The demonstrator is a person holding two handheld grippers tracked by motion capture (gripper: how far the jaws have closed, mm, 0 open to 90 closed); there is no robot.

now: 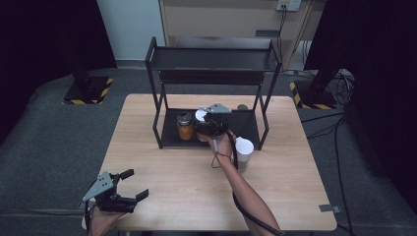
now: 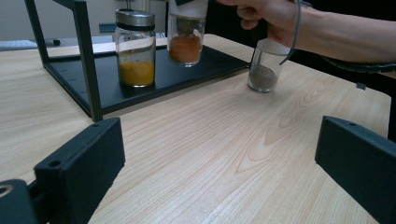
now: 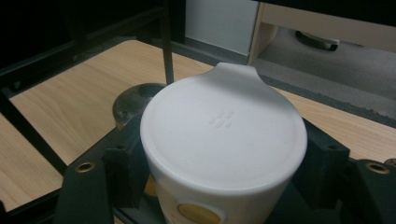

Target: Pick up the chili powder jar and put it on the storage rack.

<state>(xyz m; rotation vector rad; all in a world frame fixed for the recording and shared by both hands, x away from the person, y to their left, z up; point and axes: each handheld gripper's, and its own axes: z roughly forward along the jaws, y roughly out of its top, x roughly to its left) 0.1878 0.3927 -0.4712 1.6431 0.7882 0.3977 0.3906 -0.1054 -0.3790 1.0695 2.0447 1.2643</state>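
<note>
White-lidded spice jar clamped in R gripper fingers; L gripper fingers wide open, empty.

Two spice jars are set on the rack's lower shelf. A third jar is placed on the table, right of the rack.

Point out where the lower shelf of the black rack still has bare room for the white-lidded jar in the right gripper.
The rack's lower shelf is bare on its right half, between the held white-lidded jar and the right posts. The left half is crowded: the yellow spice jar stands there beside the right gripper. Off the rack, bare tabletop lies in front; a dark-powder jar stands by the front right post.
</note>
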